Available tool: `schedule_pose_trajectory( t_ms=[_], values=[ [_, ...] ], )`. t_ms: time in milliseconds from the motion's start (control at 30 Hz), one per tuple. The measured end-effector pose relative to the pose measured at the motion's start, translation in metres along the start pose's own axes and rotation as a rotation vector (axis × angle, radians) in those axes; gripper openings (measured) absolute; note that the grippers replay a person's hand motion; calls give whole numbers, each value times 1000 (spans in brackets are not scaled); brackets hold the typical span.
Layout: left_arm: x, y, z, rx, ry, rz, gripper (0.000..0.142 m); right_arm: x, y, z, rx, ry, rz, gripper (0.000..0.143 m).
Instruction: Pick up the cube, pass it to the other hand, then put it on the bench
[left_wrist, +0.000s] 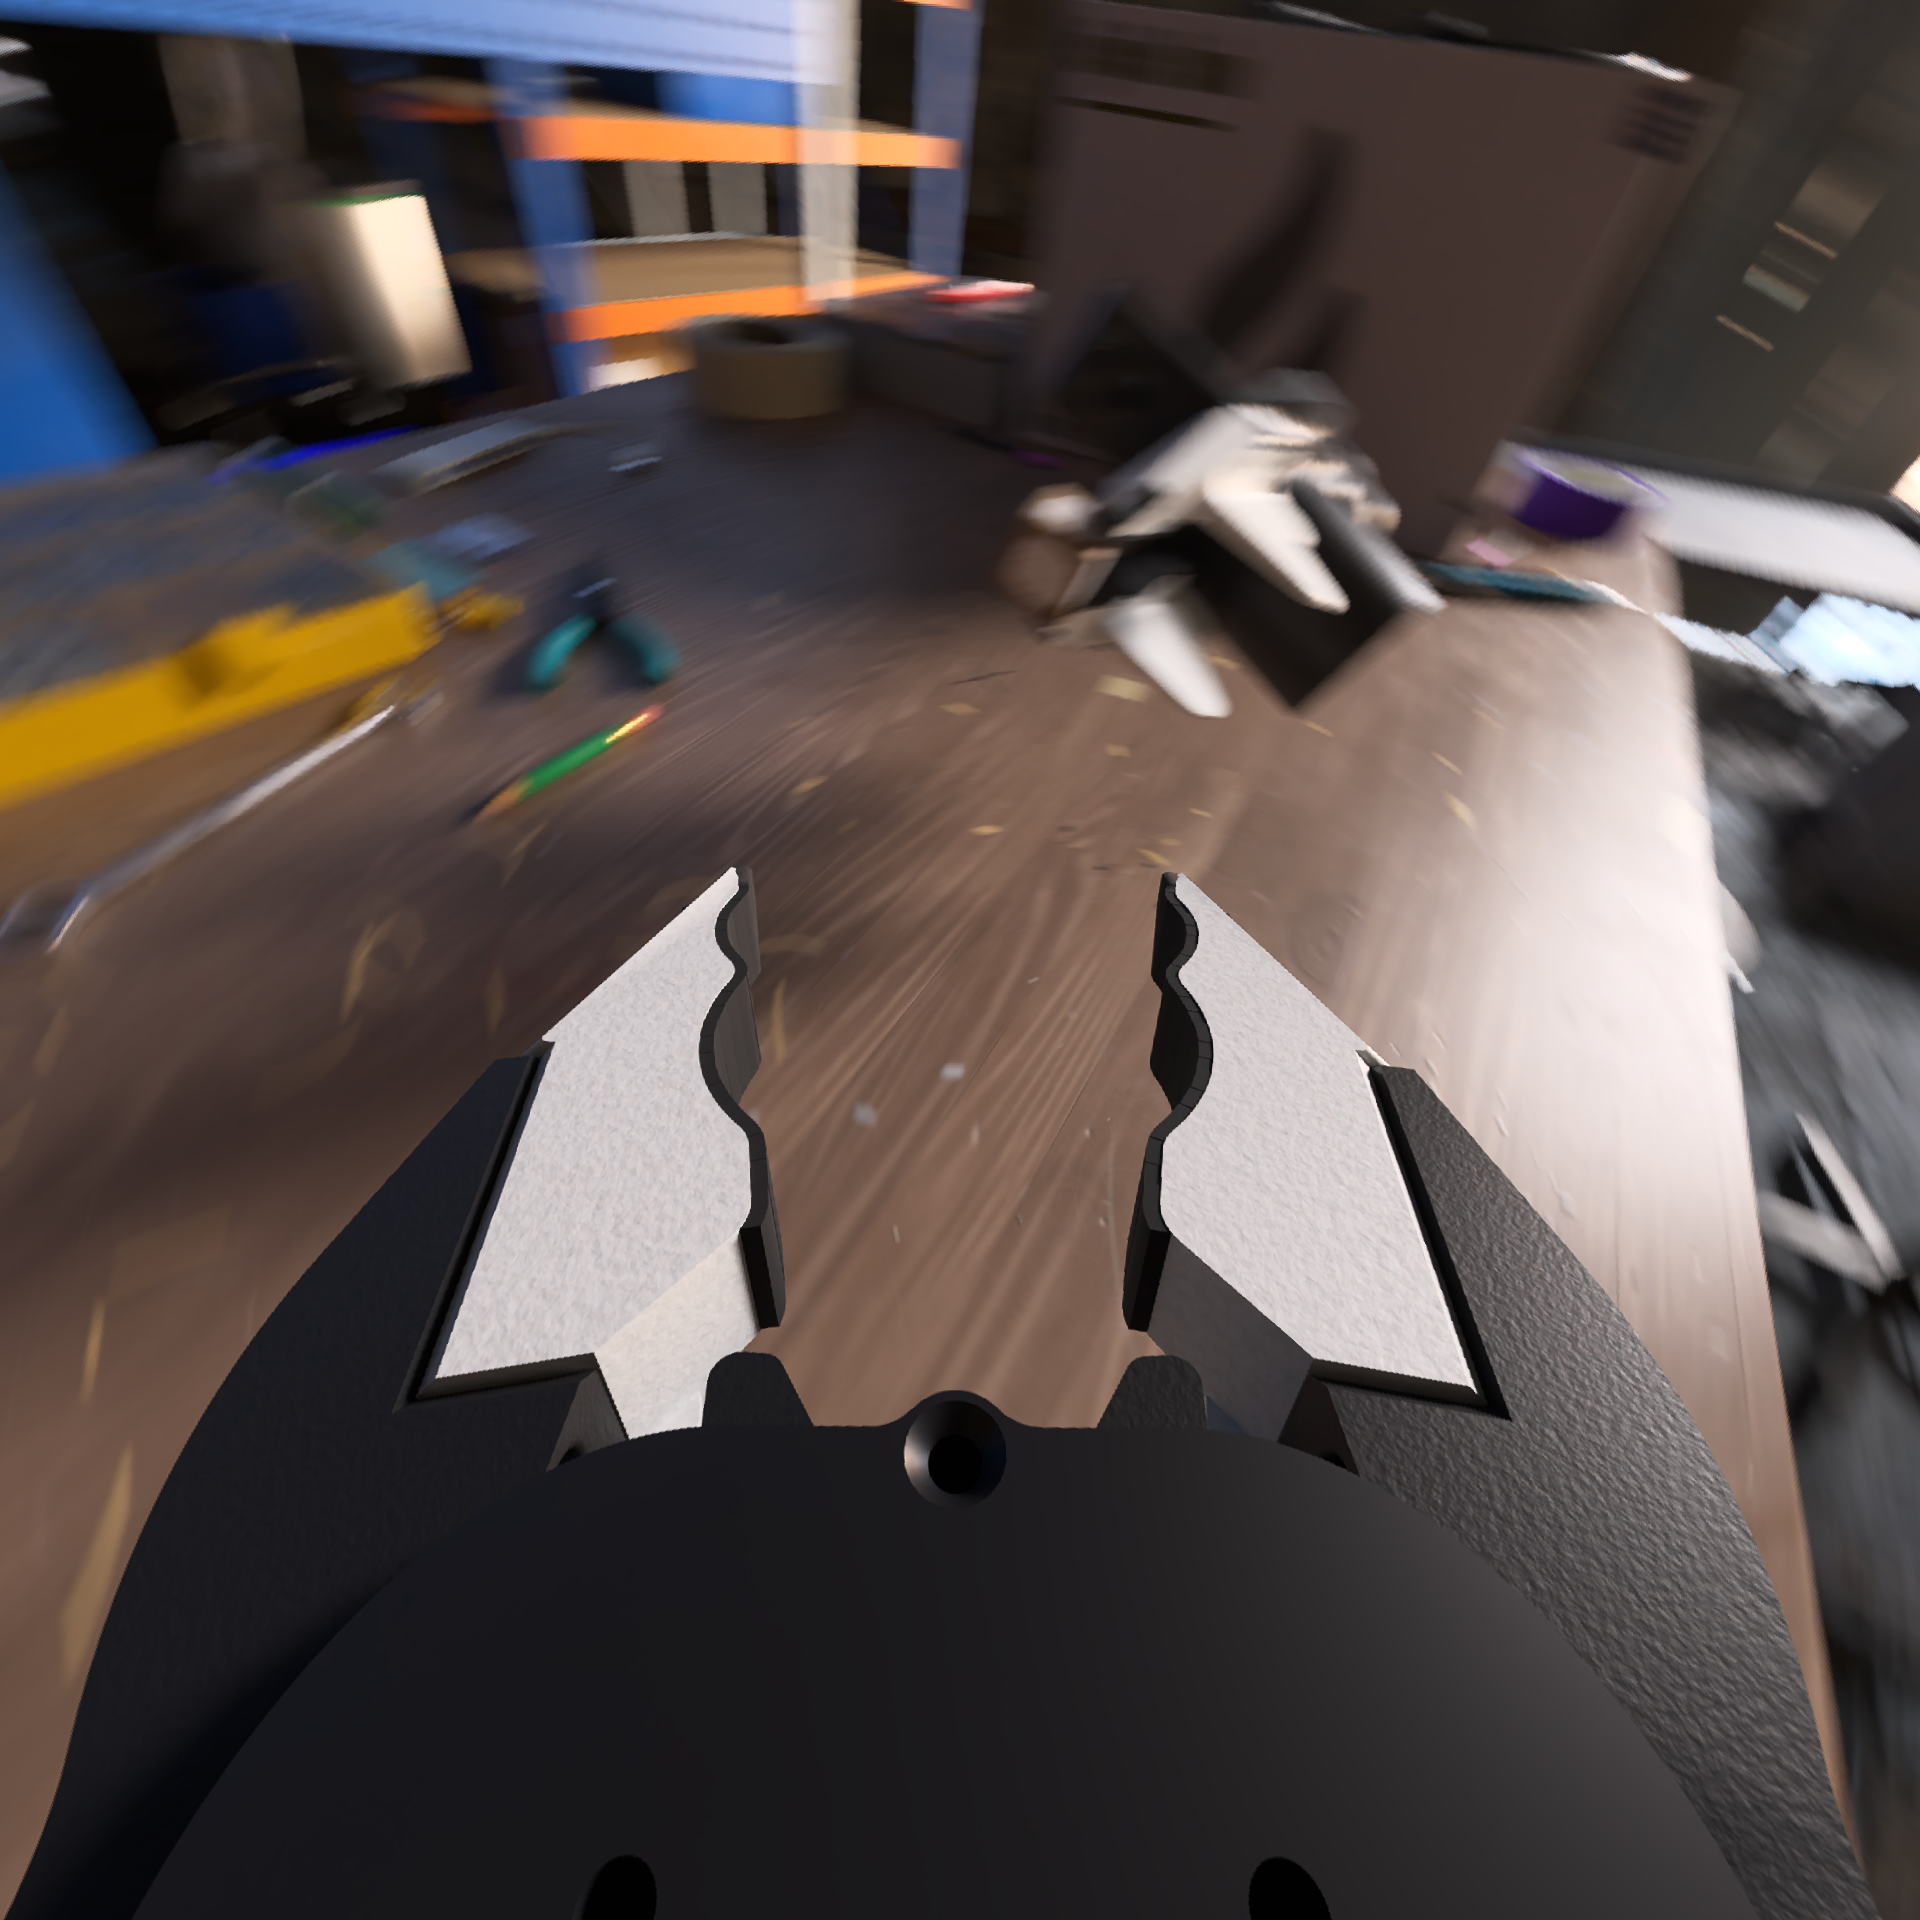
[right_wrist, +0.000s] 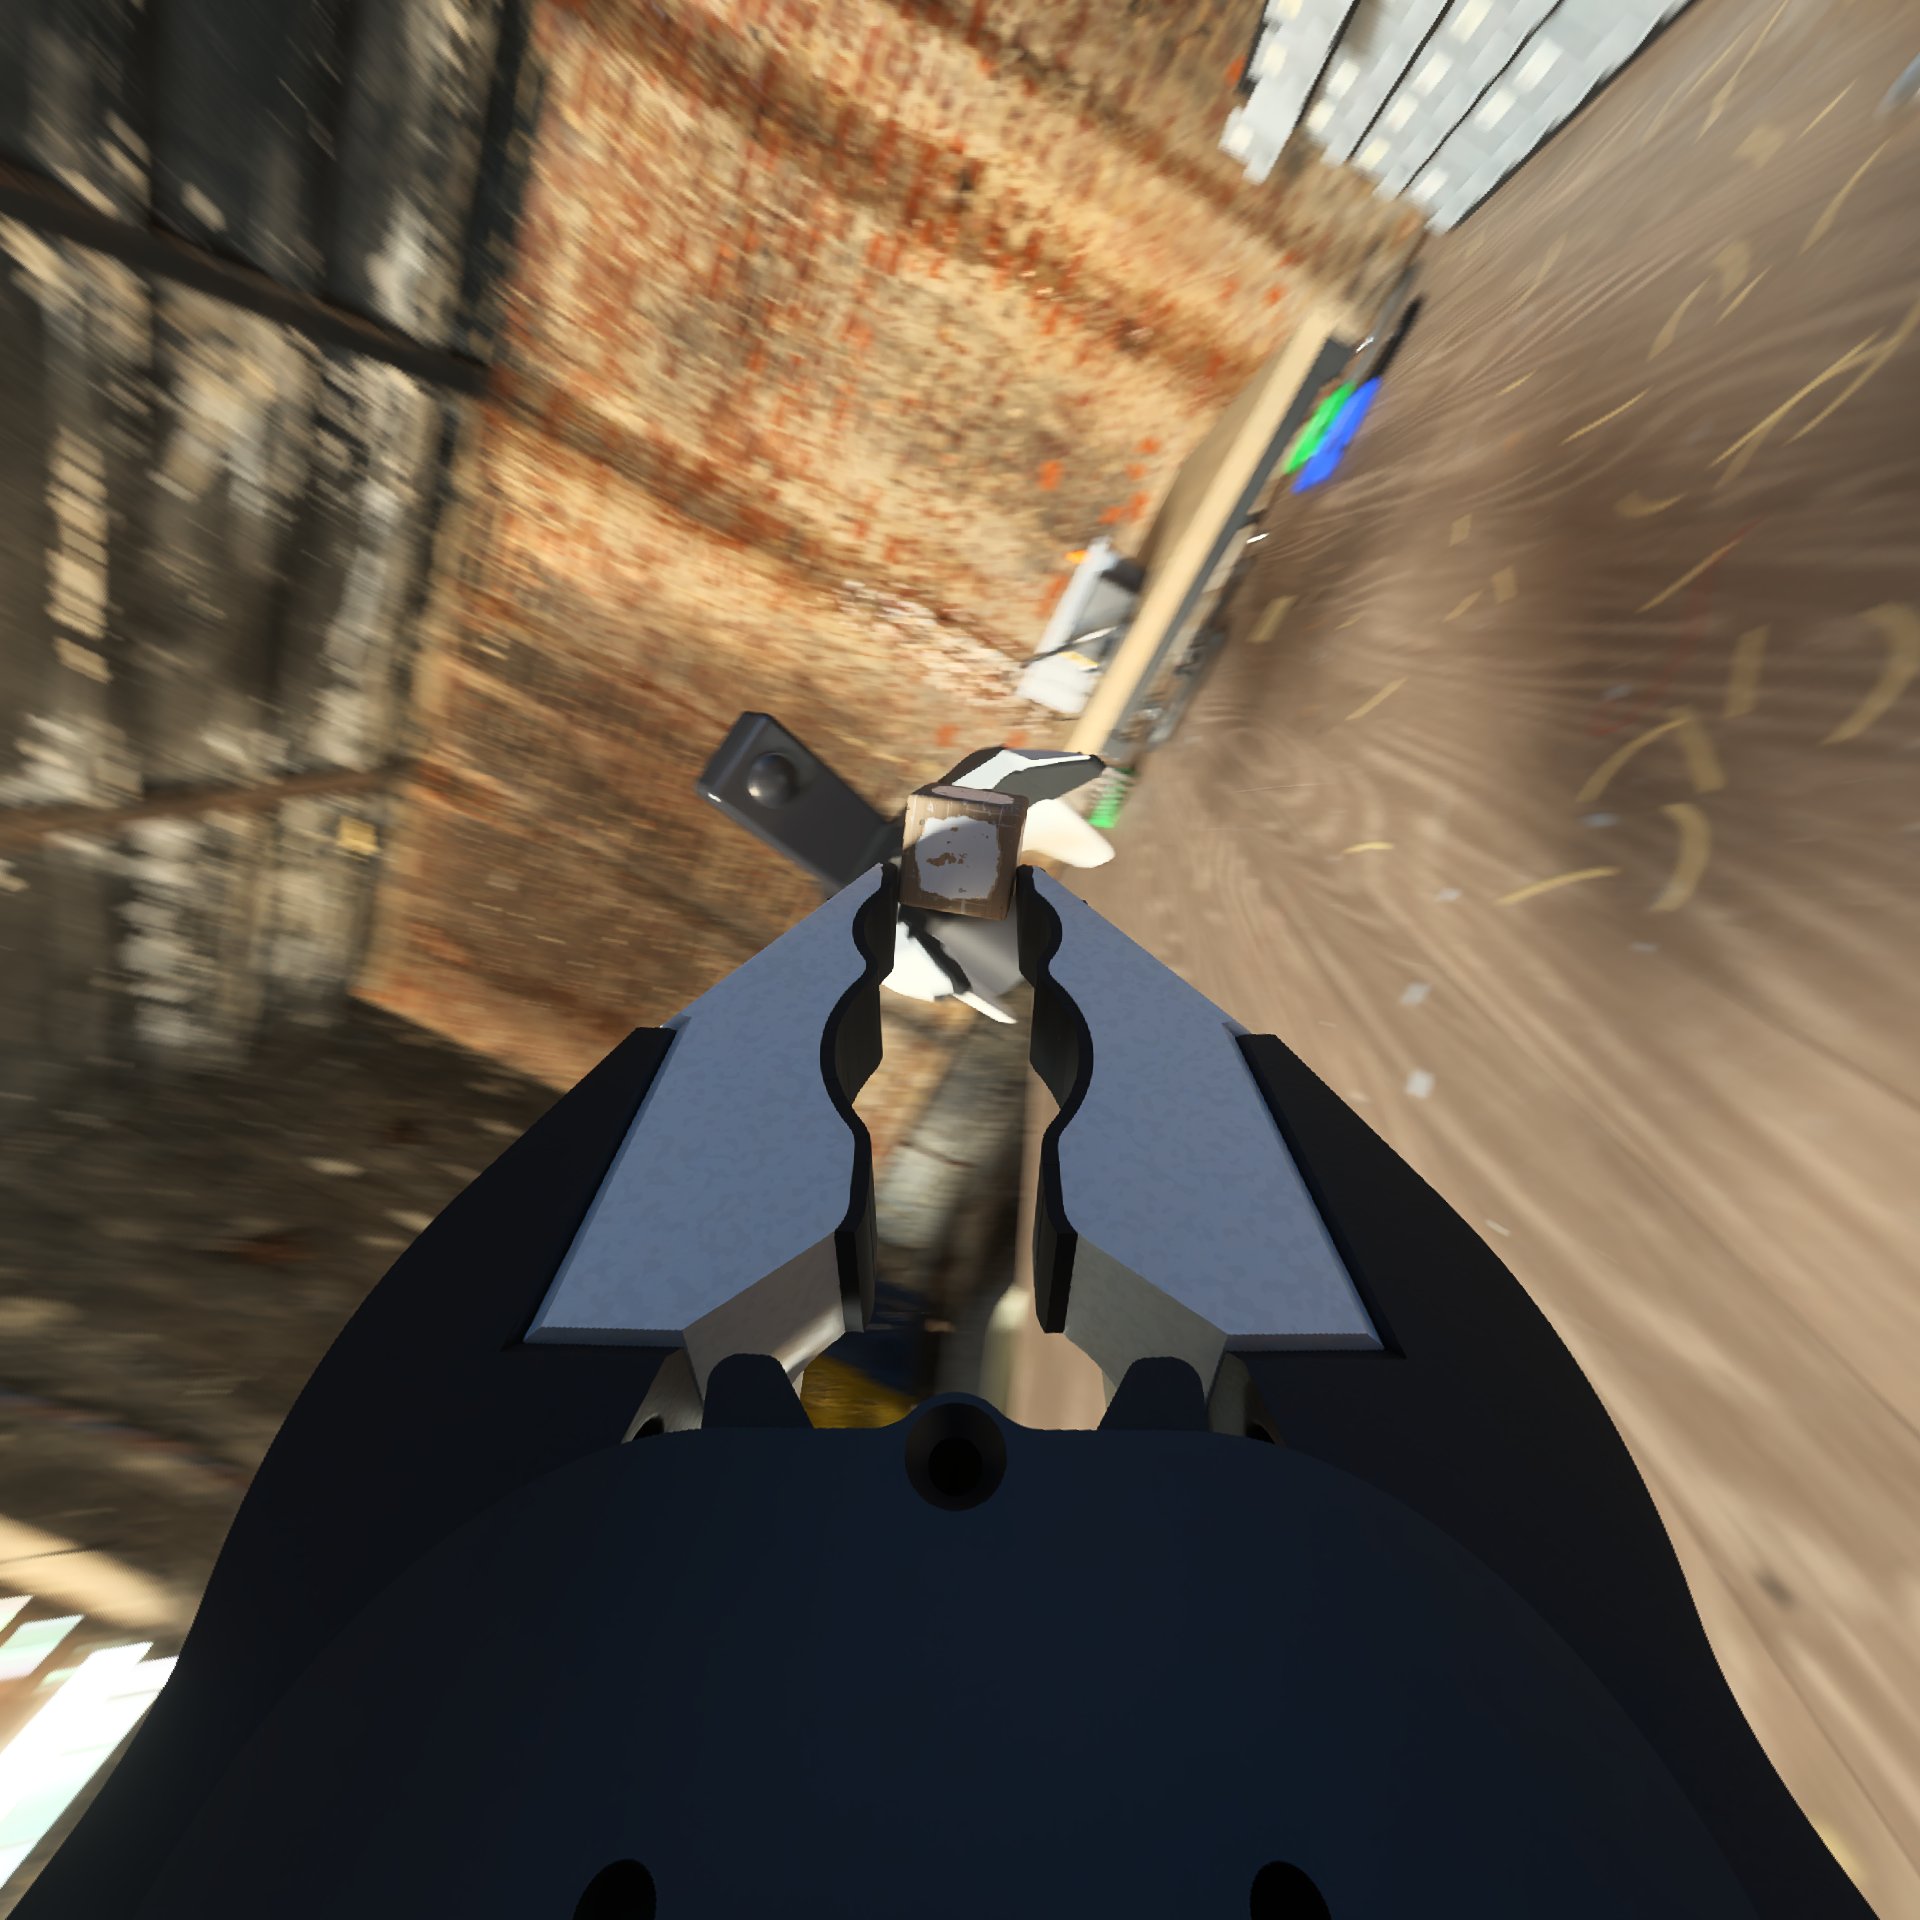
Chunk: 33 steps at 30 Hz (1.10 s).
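Note:
The cube (right_wrist: 958, 860) is small and brown with worn white faces. My right gripper (right_wrist: 954, 881) is shut on it at the fingertips and holds it in the air beside the wooden bench (right_wrist: 1558, 883). My left gripper (left_wrist: 956, 894) is open and empty above the bench (left_wrist: 935, 1039). In the left wrist view the right gripper (left_wrist: 1086, 566) shows farther off, above the bench, with the cube (left_wrist: 1044, 545) in its tips. In the right wrist view the left gripper's dark body (right_wrist: 790, 795) shows just behind the cube, apart from it. Both views are blurred.
A yellow box (left_wrist: 208, 665), teal pliers (left_wrist: 597, 644), a green pencil (left_wrist: 582, 753), a tape roll (left_wrist: 769, 369) and a purple roll (left_wrist: 1569, 488) lie on the bench. Blue and orange shelving (left_wrist: 727, 145) stands behind. A brick wall (right_wrist: 779, 364) fills the right wrist view's left.

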<state>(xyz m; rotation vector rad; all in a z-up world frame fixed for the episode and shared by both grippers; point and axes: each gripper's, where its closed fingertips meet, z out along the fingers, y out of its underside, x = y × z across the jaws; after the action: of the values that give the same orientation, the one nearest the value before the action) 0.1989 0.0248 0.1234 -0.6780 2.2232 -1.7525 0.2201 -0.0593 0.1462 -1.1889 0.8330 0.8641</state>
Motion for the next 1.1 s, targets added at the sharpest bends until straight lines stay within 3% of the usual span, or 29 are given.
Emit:
schedule_pose_trajectory(
  t_ms=[100,200,333,467,567,633,733,867,1067,1100],
  values=[
    [-18,30,-33,-4,-358,-229,76,7,10,-29,14,227,-296,23],
    [-30,41,-59,-19,-513,-197,77,23,10,-65,103,523,-550,23],
    [-32,41,-64,-9,-512,-216,76,8,2,-97,188,629,-657,23],
    [-28,44,-59,-31,-475,-218,76,-32,-60,-177,303,937,-803,23],
    [-27,48,-55,-62,-448,-223,68,-9,-119,-250,167,1284,-751,23],
    [-27,50,-52,-66,-430,-240,63,35,-150,-276,21,1365,-642,23],
    [-23,54,-47,-92,-415,-240,55,111,-164,-311,-254,1492,-403,23],
    [-20,57,-46,-122,-431,-179,53,154,-157,-326,-403,1541,-301,23],
    [-18,66,-42,-151,-413,-191,54,150,-157,-325,-420,1572,-329,24],
    [-18,66,-42,-152,-410,-195,54,139,-160,-323,-401,1583,-369,42]
  ],
)
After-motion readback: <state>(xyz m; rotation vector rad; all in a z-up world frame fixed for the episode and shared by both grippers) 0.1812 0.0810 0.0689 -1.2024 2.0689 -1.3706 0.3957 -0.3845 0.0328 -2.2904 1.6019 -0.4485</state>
